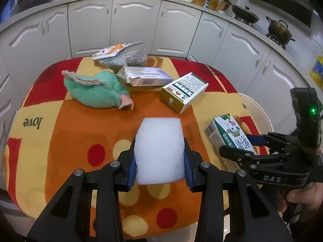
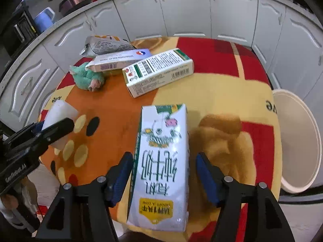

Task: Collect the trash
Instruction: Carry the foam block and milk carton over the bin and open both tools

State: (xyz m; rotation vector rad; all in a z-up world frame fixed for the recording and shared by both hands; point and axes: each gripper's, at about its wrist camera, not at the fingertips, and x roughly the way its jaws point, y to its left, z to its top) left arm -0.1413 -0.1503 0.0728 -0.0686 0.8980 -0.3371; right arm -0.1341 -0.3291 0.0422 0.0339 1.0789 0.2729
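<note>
My left gripper (image 1: 159,143) is shut on a white foam block (image 1: 159,129), held just above the orange-and-red tablecloth (image 1: 70,141); both blue pads press its sides. That block (image 2: 60,111) and the left gripper (image 2: 54,125) show at the left of the right wrist view. A white-and-green milk carton (image 2: 161,181) lies between the fingers of my right gripper (image 2: 163,155). The left pad sits at its edge, and a gap shows at the right pad. The left wrist view has the carton (image 1: 228,135) near the table's right edge, with the right gripper (image 1: 236,143) around it.
Farther back on the table lie a green cloth (image 1: 97,90), a green-and-white box (image 1: 183,90), a long toothpaste box (image 1: 145,76) and a crumpled paper bag (image 1: 121,56). A white bin (image 2: 298,141) stands open beside the table's right edge. White kitchen cabinets curve behind.
</note>
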